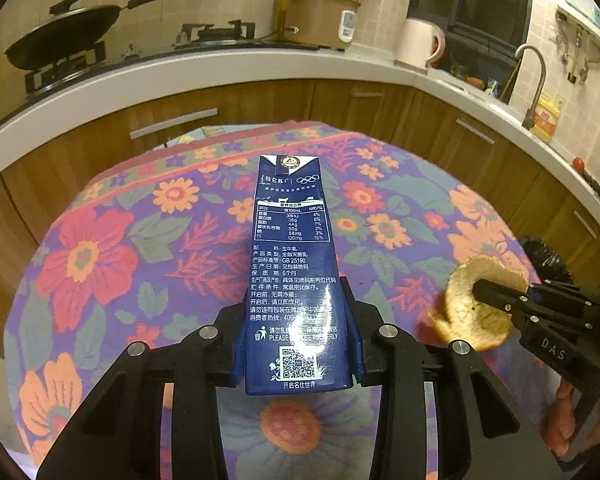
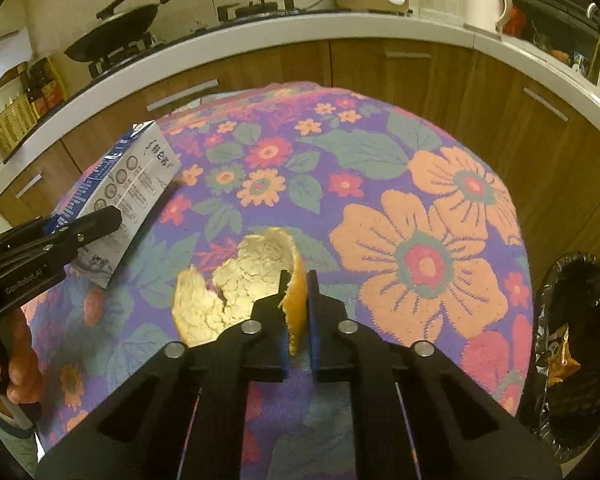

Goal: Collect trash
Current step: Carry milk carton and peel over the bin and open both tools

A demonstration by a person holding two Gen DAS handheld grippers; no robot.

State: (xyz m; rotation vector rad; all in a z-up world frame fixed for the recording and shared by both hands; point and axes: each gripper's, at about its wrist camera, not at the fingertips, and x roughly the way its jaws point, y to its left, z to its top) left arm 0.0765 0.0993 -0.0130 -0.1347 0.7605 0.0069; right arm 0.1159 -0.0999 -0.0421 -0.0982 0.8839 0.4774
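Observation:
A dark blue milk carton (image 1: pixel 292 264) stands up between the fingers of my left gripper (image 1: pixel 296 292), which is shut on its lower half, above the floral tablecloth (image 1: pixel 100 256). The right wrist view shows the same carton (image 2: pixel 140 176) at the left, with one finger of the left gripper (image 2: pixel 100 220) across its white side. My right gripper (image 2: pixel 298 280) is shut on the edge of a curled orange peel (image 2: pixel 236 280), whose pale inside faces the camera. In the left wrist view the peel (image 1: pixel 464 312) hangs at the right in the right gripper (image 1: pixel 480 290).
A bin lined with a black bag (image 2: pixel 572 320) stands past the table's right edge, with an orange wrapper (image 2: pixel 560 356) inside. Behind the table curves a kitchen counter (image 1: pixel 220 76) with a wok (image 1: pixel 64 40), a rice cooker (image 1: pixel 320 16), a kettle (image 1: pixel 418 42) and a tap (image 1: pixel 536 80). A person's hand (image 2: pixel 16 360) holds the left gripper.

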